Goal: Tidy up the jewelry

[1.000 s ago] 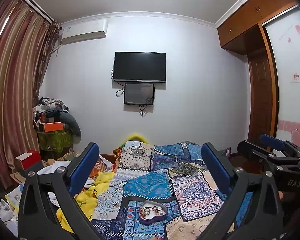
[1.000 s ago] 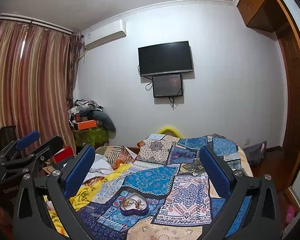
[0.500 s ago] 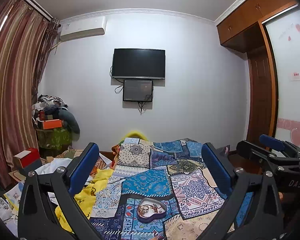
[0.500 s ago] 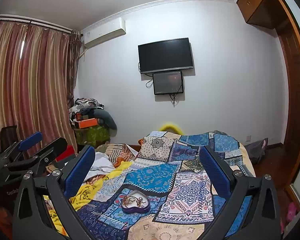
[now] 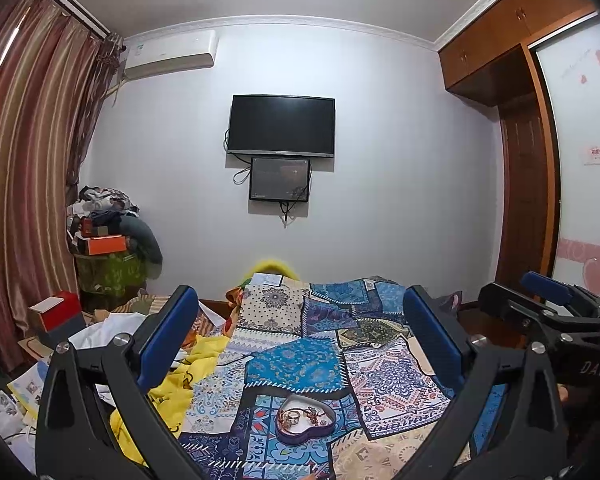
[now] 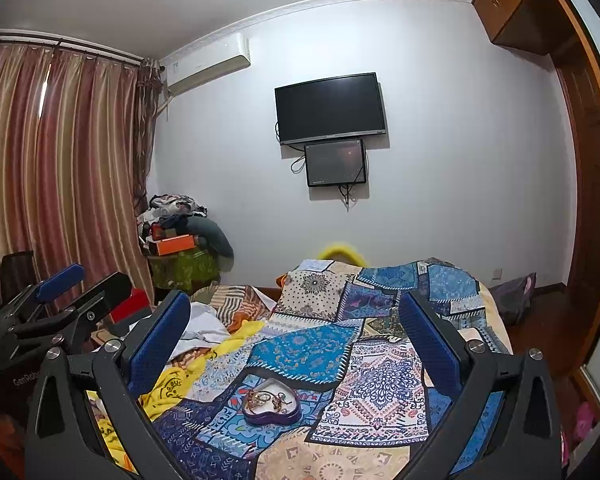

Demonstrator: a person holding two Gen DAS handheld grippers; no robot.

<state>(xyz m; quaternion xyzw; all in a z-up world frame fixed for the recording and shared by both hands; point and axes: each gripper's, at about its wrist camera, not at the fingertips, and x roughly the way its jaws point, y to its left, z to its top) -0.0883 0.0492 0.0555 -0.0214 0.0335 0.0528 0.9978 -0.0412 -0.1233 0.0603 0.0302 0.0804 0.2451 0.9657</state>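
Note:
A purple heart-shaped tray (image 5: 305,420) with several gold and red jewelry pieces lies on the patchwork bed cover (image 5: 296,364); it also shows in the right wrist view (image 6: 271,403). My left gripper (image 5: 300,336) is open and empty, held above and short of the tray. My right gripper (image 6: 296,336) is open and empty, also above and short of the tray. The right gripper shows at the right edge of the left wrist view (image 5: 548,312), and the left gripper at the left edge of the right wrist view (image 6: 60,304).
A yellow cloth (image 6: 180,380) and white clothes (image 6: 204,320) lie on the bed's left side. A pile of boxes and clothes (image 5: 108,236) stands by the curtain. A TV (image 5: 281,126) hangs on the far wall. A wardrobe (image 5: 524,184) stands at right.
Both views have tilted down slightly; the bed and heart tray sit a little higher in the frames. Both grippers stay open.

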